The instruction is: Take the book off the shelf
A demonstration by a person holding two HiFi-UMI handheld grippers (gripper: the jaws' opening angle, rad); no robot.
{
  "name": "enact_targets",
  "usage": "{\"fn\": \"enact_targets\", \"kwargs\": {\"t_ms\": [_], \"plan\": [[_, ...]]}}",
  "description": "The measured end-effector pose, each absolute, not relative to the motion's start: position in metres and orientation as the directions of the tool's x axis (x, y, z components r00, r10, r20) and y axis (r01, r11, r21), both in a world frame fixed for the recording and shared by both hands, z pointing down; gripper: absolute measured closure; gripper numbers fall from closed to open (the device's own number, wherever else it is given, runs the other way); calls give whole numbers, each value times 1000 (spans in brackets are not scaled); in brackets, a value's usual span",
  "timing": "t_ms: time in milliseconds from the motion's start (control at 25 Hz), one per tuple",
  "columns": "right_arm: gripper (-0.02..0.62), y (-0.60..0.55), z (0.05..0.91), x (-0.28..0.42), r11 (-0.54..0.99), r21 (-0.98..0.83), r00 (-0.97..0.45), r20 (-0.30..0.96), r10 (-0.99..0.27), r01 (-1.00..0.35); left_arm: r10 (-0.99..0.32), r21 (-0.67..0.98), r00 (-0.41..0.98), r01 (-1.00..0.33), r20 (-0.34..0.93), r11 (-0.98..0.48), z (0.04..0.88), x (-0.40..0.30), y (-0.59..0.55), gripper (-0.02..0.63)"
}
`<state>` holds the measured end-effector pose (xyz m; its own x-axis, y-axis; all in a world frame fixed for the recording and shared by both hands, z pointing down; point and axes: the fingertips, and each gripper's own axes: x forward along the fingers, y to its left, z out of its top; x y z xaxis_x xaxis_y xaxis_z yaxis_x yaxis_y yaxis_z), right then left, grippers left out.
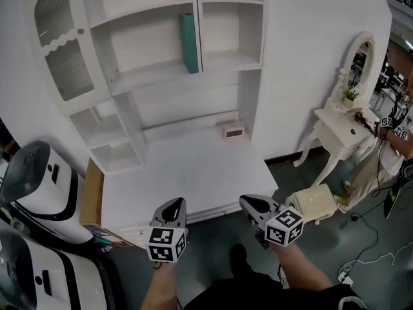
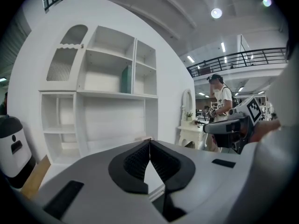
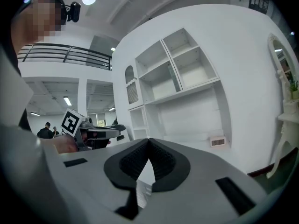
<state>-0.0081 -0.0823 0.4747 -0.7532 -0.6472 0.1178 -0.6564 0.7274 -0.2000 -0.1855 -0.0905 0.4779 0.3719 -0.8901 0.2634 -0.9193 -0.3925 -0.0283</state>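
Teal book (image 1: 190,42) is seen upright on the white shelf unit (image 1: 222,60), in the wide middle compartment, set against the divider at that compartment's right end. In the left gripper view the book (image 2: 126,80) is shown at the same divider, standing, untouched.

L gripper (image 1: 173,203) is held low by the front edge of the desk top (image 1: 187,166), well apart from the book. In its own view the L gripper (image 2: 150,141) is seen w/ jaws closed: pad tips are pressed together and nothing is caught between them. R gripper (image 1: 253,202) is held near it at approx the same level, also well below the book's shelf. In the right gripper view the R gripper (image 3: 149,140) is likewise seen closed, tips met, nothing gripped.

A small box (image 1: 233,132) w/ a display is set at the back of the desk top, near the unit's right upright. An arched slatted door (image 1: 58,41) is fitted at the unit's upper left. A vanity table (image 1: 335,131) w/ oval mirror (image 1: 359,60) is placed right of the unit, and a cream stool (image 1: 314,203) is seen in front of it. White machines (image 1: 39,186) are parked at left. A person (image 2: 219,97) is seen standing in the bkgd by the vanity.
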Motion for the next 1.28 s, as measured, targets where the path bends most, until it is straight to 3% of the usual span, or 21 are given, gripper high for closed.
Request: {"fn": "enact_targets", "kwargs": {"t_ms": [320,640,880,1280], "plan": [[581,-201,470,19,738,-226,-768,88,-635,-636,-894,-63,355,-921,272,-385,455,-159,-208,597],[581,-278,476,45,777,-208,-805,155,-573,-594,-925,-65,298,-945,236,-321,422,-141,-299,597],[581,-315,470,20,803,-210,-830,147,-539,-558,-925,-78,318,-937,206,-340,404,-139,-349,597],[580,-404,452,-22,737,-222,-769,133,-625,-638,-907,-80,379,-914,182,-398,394,-173,-413,595]]}}
